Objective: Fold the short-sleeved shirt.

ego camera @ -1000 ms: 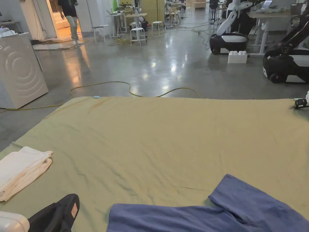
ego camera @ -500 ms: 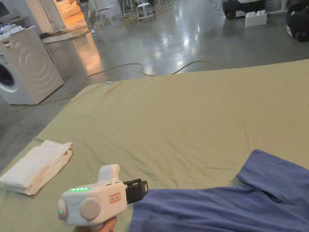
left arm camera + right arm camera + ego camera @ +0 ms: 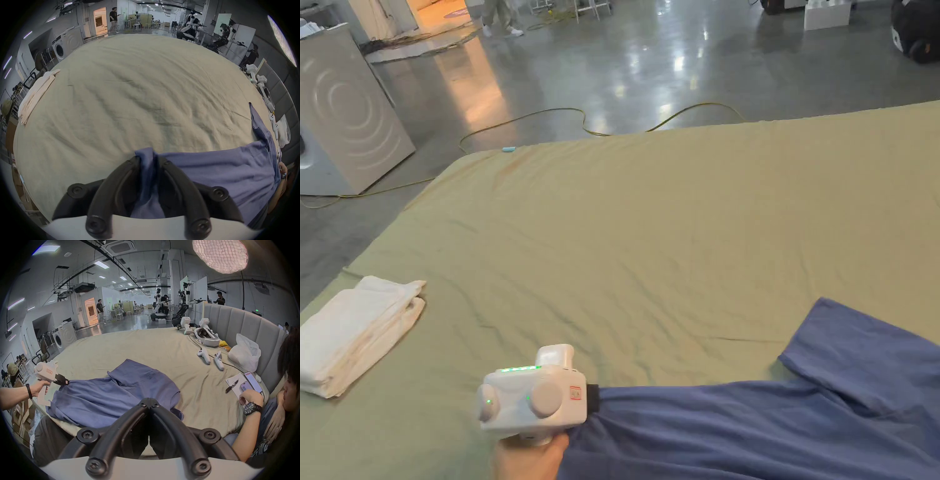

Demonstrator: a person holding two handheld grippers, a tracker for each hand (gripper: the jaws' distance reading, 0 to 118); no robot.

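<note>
Shirt (image 3: pixel 775 425) lies lengthwise left-right, left claw (image 3: pixel 148 160) clamped on its end, right claw (image 3: pixel 148 402) together.

A glossy grey concrete floor (image 3: pixel 650 69) (a yellow cable (image 3: pixel 562 115) snakes across it) stretches past a washing machine (image 3: pixel 344 119) toward white stools (image 3: pixel 119 316).

Even, bright indoor light falls from ceiling panels (image 3: pixel 101 264) and a large glowing lamp (image 3: pixel 220 254), which is overexposed. The polished floor (image 3: pixel 650 69) carries white glare patches and a warm orange reflection from a lit doorway (image 3: pixel 90 310). Shadows on the bed sheet (image 3: pixel 675 237) are soft, only marking creases. Both gripper views bend strongly at the edges, ringed by black vignette. The head view is slightly soft.
</note>
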